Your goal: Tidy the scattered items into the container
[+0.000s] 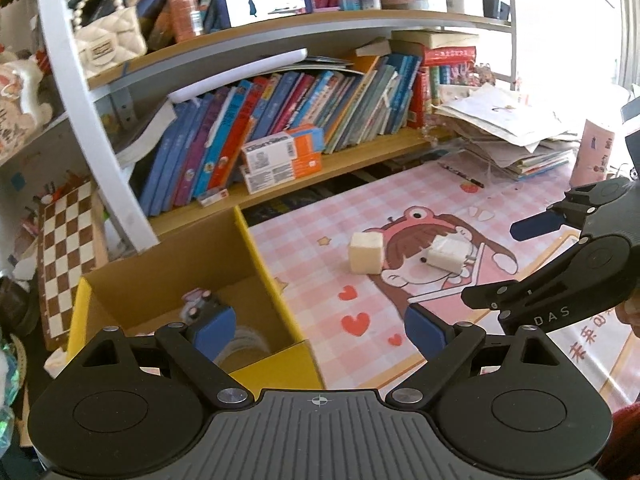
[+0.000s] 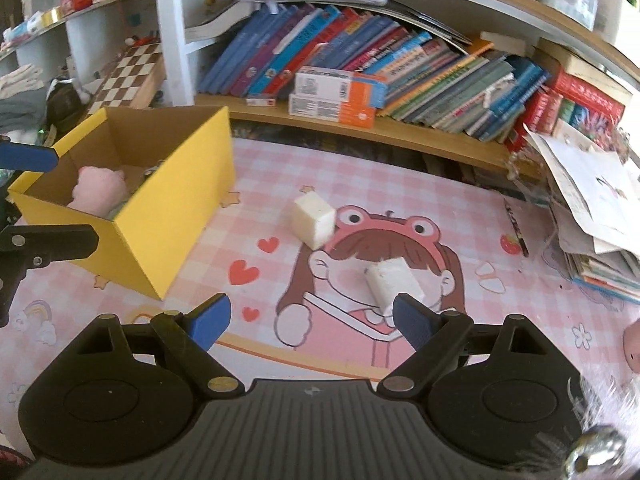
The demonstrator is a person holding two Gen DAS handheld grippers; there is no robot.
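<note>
1. Blocks: two white foam-like cubes, far block (image 2: 313, 220) and near block (image 2: 394, 283), lie on the worktop (image 2: 248, 184) right of the yellow box (image 2: 176, 200). Probably light and compressible; grip opposite flat faces.
2. Right gripper (image 2: 306, 320) and left gripper (image 1: 320, 330): jaws apart, empty.
3. Right view alone shows a pink toy (image 2: 100, 190) inside the box.

Open box (image 2: 176, 184) sits at left on the worktop (image 2: 460, 216), a soft toy (image 2: 100, 190) inside it; two foam blocks lie right of the box, apart from each other, the far block (image 2: 312, 220) nearer the box, the near block (image 2: 394, 282) further right; bookshelf (image 2: 400, 136) runs along the far edge, books (image 2: 440, 76) on it; paper stack (image 2: 592, 200) at far right; chessboard (image 2: 128, 76) left, behind the box.
</note>
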